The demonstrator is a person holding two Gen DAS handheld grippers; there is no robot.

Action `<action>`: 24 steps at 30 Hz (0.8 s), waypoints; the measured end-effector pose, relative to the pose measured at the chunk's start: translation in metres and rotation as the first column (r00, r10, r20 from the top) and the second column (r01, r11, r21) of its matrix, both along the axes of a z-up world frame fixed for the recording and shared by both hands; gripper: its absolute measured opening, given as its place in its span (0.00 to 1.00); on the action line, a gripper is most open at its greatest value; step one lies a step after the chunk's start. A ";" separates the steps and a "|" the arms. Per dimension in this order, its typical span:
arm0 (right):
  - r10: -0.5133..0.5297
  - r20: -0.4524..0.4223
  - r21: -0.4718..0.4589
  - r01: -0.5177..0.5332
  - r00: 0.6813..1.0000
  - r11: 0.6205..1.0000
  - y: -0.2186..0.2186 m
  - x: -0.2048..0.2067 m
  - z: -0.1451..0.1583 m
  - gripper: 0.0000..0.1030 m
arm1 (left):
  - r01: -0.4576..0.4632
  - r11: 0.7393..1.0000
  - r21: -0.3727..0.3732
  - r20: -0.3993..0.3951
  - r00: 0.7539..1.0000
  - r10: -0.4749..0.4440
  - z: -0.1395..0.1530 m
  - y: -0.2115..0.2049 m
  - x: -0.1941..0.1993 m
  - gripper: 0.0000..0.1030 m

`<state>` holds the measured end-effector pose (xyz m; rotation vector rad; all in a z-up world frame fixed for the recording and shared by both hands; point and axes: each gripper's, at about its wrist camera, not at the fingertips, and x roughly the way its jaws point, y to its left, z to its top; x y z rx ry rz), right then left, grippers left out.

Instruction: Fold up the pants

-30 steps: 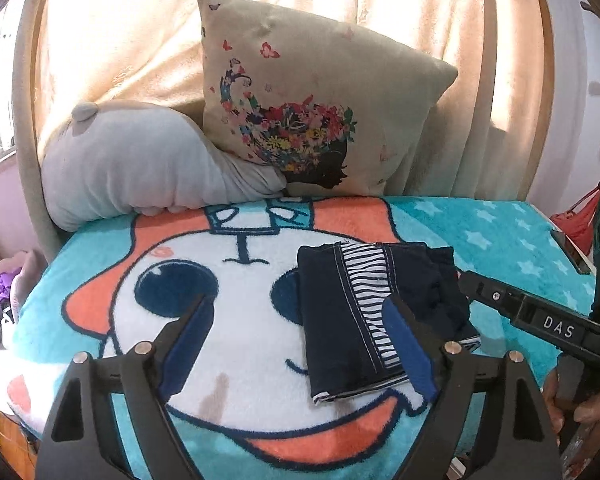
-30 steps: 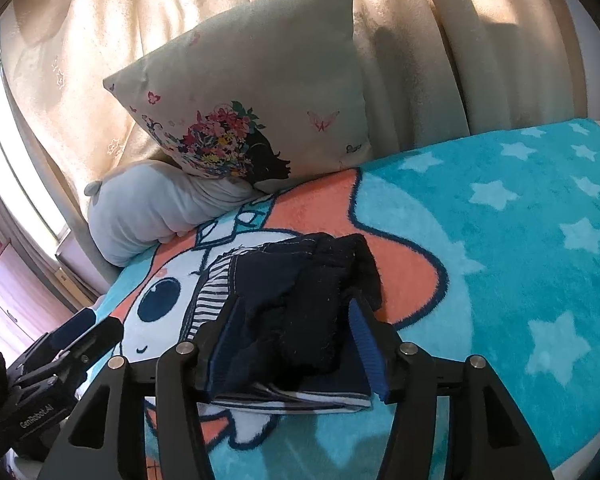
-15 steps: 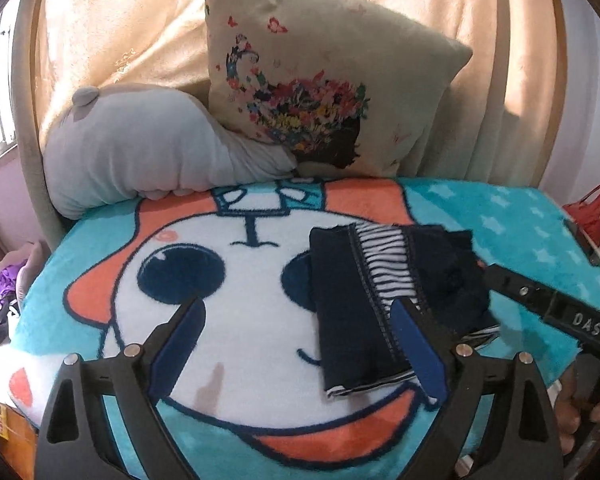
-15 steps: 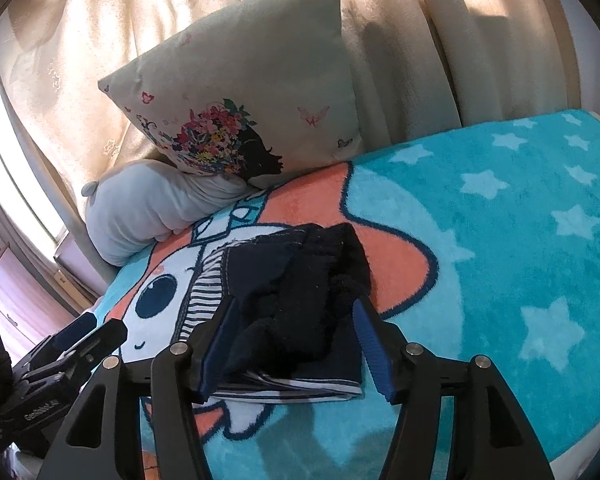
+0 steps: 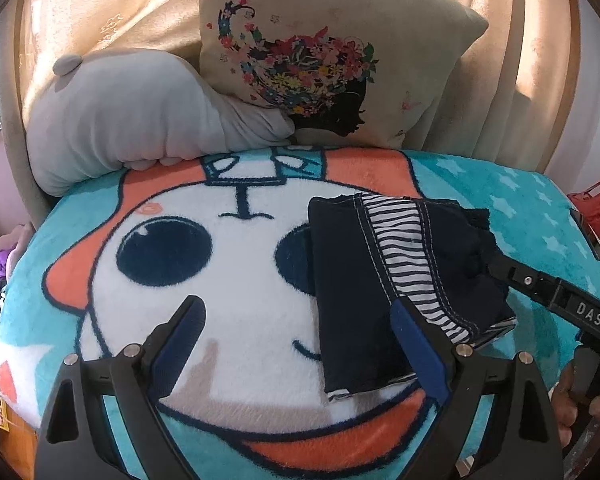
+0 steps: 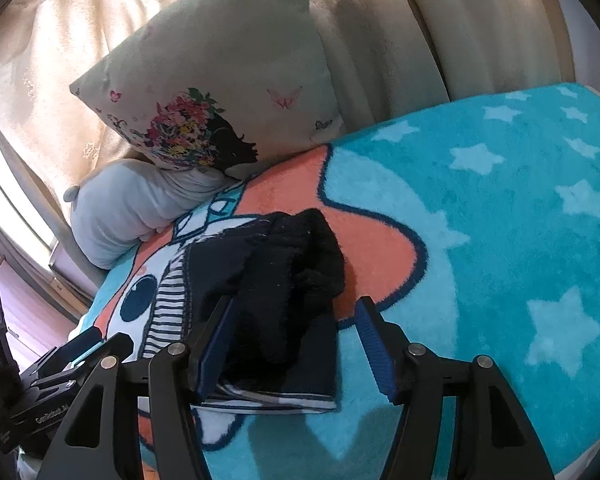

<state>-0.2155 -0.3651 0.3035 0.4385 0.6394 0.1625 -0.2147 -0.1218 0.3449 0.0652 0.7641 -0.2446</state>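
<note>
The pants (image 5: 396,280) are dark navy with a striped panel, folded into a compact rectangle on the cartoon blanket (image 5: 228,264). In the left wrist view my left gripper (image 5: 300,340) is open and empty, its right finger over the pants' near left edge. The right gripper's finger (image 5: 548,292) reaches in from the right and touches the pants' right side. In the right wrist view the pants (image 6: 276,312) lie between the fingers of my open right gripper (image 6: 296,344), with its left finger over the fabric. The left gripper (image 6: 72,376) shows at the lower left.
A floral cushion (image 5: 324,52) and a grey plush pillow (image 5: 132,116) lean against the beige curtain (image 5: 100,8) at the back. The blanket's star-patterned part (image 6: 520,220) lies to the right. A red object (image 5: 596,208) sits off the bed's right edge.
Both grippers have moved a little closer to the folded pants. The pants have stayed in place. Both jaws stay open.
</note>
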 end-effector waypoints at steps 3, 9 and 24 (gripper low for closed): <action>0.007 -0.010 0.018 -0.007 1.000 1.000 -0.002 0.004 -0.004 0.63 | -0.006 0.999 -0.040 0.003 1.000 0.007 0.005 0.006 0.004 0.90; 0.019 -0.037 0.071 -0.017 0.999 0.997 -0.011 0.014 -0.011 0.66 | -0.016 0.985 -0.170 -0.094 0.996 0.000 0.004 0.024 0.037 0.90; 0.189 -0.041 0.265 -0.171 0.981 0.949 -0.010 0.062 -0.021 0.42 | 0.128 0.858 -0.497 -0.329 0.887 -0.323 -0.041 -0.021 0.097 0.58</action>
